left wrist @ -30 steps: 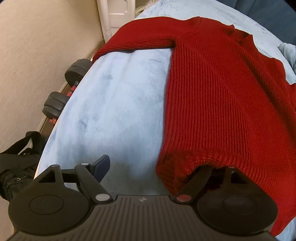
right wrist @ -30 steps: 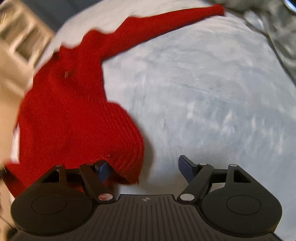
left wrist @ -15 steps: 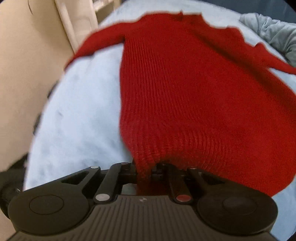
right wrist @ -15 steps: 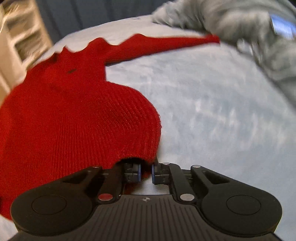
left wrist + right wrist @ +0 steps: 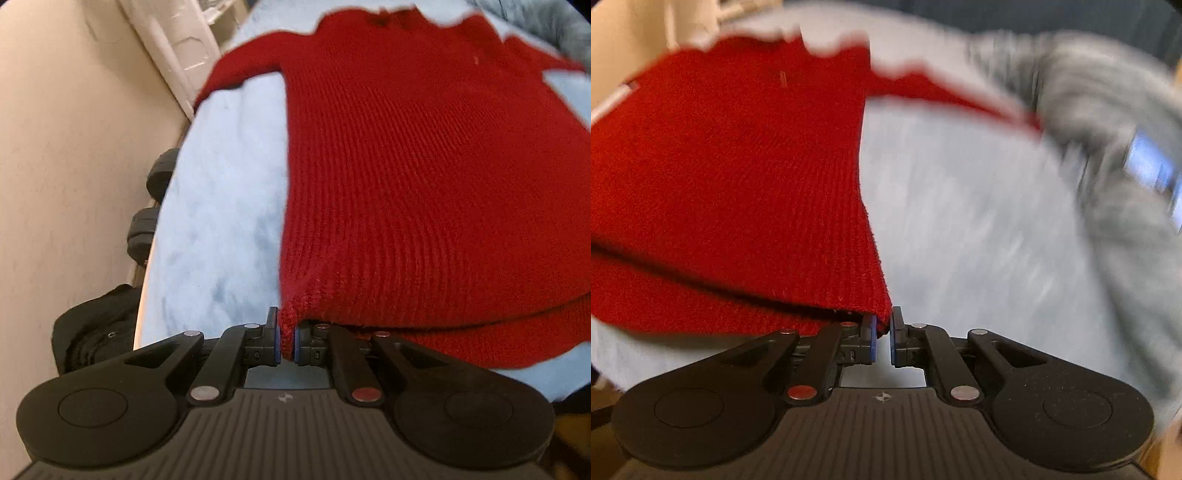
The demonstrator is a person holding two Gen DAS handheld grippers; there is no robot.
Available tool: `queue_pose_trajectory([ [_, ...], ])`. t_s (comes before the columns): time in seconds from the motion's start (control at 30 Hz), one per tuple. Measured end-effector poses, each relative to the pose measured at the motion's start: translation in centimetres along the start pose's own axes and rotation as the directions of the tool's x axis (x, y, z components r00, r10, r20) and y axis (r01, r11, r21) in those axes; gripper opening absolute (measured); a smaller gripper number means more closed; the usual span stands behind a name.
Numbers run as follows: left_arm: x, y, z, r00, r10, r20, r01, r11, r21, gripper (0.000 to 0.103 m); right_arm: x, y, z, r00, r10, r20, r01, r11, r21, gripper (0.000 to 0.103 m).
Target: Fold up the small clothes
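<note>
A red knitted sweater (image 5: 424, 166) lies spread on a pale blue blanket (image 5: 221, 206), its sleeves stretched out to both sides. My left gripper (image 5: 286, 338) is shut on the sweater's bottom left hem corner, which is pinched between its blue pads. In the right wrist view the same sweater (image 5: 731, 177) fills the left half. My right gripper (image 5: 882, 332) is shut on the bottom right hem corner. The hem between the two corners is lifted off the blanket and pulled taut toward the cameras. The right wrist view is blurred.
Black dumbbells (image 5: 159, 177) and a black bag (image 5: 96, 332) sit on the floor left of the bed, by a beige wall. A white frame (image 5: 177, 48) stands at the far left. A grey crumpled garment (image 5: 1108, 140) lies on the blanket (image 5: 979, 240) at the right.
Both grippers went from open beside the hem to shut on its two corners. They then pulled the sweater's bottom edge back, stretching the body flat.
</note>
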State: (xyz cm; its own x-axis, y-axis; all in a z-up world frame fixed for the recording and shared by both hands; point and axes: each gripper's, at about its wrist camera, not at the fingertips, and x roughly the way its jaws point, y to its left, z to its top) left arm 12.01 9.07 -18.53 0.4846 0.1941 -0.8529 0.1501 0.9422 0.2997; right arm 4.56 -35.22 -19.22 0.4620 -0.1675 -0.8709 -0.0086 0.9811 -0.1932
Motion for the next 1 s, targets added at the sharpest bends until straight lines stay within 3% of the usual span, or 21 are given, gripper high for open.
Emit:
queue_pose_trajectory([
  [0.07,-0.7,0.0,0.0,1.000,-0.001,0.028,0.001,1.000,0.017,0.006,-1.2,0.5,1.1,0.998,-0.036,0.058,0.038,0.999,-0.030,0.005],
  [0.27,-4.8,1.9,-0.3,0.994,-0.048,0.097,0.050,0.998,-0.025,0.003,-5.5,-0.5,1.5,0.995,0.017,0.102,-0.012,0.999,-0.048,0.005],
  [0.37,-3.4,1.9,-1.5,0.996,-0.073,0.053,0.075,0.997,-0.032,0.004,-4.1,0.3,0.7,0.998,0.017,0.057,-0.013,0.998,-0.069,0.006],
  [0.43,-2.2,2.3,-1.9,0.995,-0.099,0.006,0.100,0.992,-0.073,0.007,-1.8,1.9,-0.1,0.997,0.031,-0.067,-0.039,0.993,-0.116,0.005],
  [0.47,-2.1,3.0,-1.7,0.993,-0.118,0.006,0.118,0.987,-0.105,0.023,-0.3,2.5,-0.3,0.985,0.025,-0.172,-0.048,0.990,-0.133,0.005],
  [0.5,-2.5,4.0,-1.5,0.989,-0.147,0.027,0.149,0.978,-0.147,0.040,0.5,2.9,-0.6,0.974,0.016,-0.225,-0.050,0.988,-0.148,0.007],
  [0.53,-2.7,5.6,-1.4,0.983,-0.174,0.065,0.183,0.962,-0.204,0.079,0.5,2.9,-0.7,0.976,0.013,-0.217,-0.049,0.986,-0.161,0.010],
  [0.57,-3.4,7.0,-1.4,0.975,-0.187,0.118,0.212,0.942,-0.259,0.101,0.0,2.6,-0.5,0.982,0.013,-0.188,-0.041,0.988,-0.146,0.021],
  [0.6,-4.1,8.2,-1.4,0.968,-0.184,0.171,0.229,0.925,-0.302,0.103,-0.5,2.0,0.0,0.988,0.021,-0.156,-0.038,0.994,-0.106,0.036],
  [0.67,-4.4,10.5,-0.3,0.954,-0.171,0.246,0.257,0.888,-0.380,0.103,-1.8,0.4,1.2,0.996,0.038,-0.082,-0.037,0.999,0.012,0.049],
  [0.73,-3.1,13.1,2.6,0.943,-0.151,0.295,0.281,0.836,-0.472,0.103,-2.1,-0.6,2.5,0.998,0.048,-0.045,-0.043,0.994,0.097,0.049],
  [0.8,-0.7,15.4,6.7,0.933,-0.135,0.333,0.315,0.754,-0.576,0.103,-1.7,-0.9,4.0,0.999,0.032,-0.026,-0.028,0.990,0.136,0.049],
  [0.9,5.5,17.7,14.0,0.906,-0.182,0.382,0.411,0.595,-0.691,0.103,-1.0,0.0,6.1,1.000,0.019,-0.014,-0.016,0.990,0.141,0.049],
  [1.0,13.3,18.6,19.8,0.899,-0.264,0.348,0.431,0.408,-0.805,0.103,0.1,1.2,7.5,0.998,0.066,-0.024,-0.062,0.990,0.126,0.049],
])
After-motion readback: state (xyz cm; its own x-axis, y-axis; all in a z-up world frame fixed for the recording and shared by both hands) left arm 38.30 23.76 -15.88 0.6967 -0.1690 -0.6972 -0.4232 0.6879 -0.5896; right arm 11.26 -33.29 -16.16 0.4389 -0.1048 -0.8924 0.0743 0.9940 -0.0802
